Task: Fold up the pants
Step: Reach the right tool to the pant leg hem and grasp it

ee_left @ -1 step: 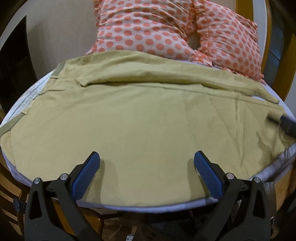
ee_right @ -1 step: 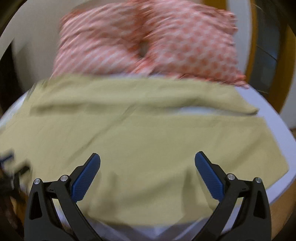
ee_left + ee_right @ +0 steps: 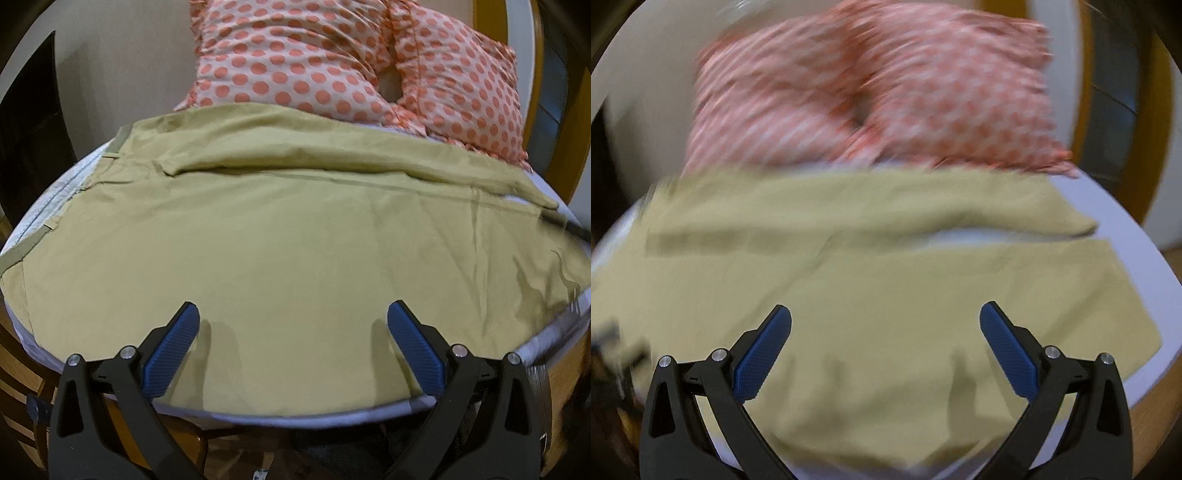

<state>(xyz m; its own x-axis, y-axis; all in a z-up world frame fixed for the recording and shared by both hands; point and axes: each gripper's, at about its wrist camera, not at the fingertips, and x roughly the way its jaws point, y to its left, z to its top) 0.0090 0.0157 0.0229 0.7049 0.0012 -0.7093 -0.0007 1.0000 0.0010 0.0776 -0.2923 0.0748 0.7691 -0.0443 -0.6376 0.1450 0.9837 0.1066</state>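
Observation:
Khaki pants (image 3: 288,229) lie spread flat across a round white table (image 3: 295,419), waistband at the left, legs running to the right. They also show, blurred, in the right wrist view (image 3: 886,288), with the leg ends at the right. My left gripper (image 3: 293,325) is open and empty, just above the near edge of the pants. My right gripper (image 3: 885,325) is open and empty above the near leg. The right gripper's dark tip (image 3: 576,232) shows at the far right of the left wrist view. The left gripper (image 3: 609,350) shows as a dark blur at the left of the right wrist view.
Two pillows with orange dots (image 3: 354,62) lean at the back of the table, touching the far edge of the pants; they also show in the right wrist view (image 3: 871,96). A wooden frame (image 3: 535,74) stands behind at the right. Bare white table surface (image 3: 1167,266) shows to the right of the pants.

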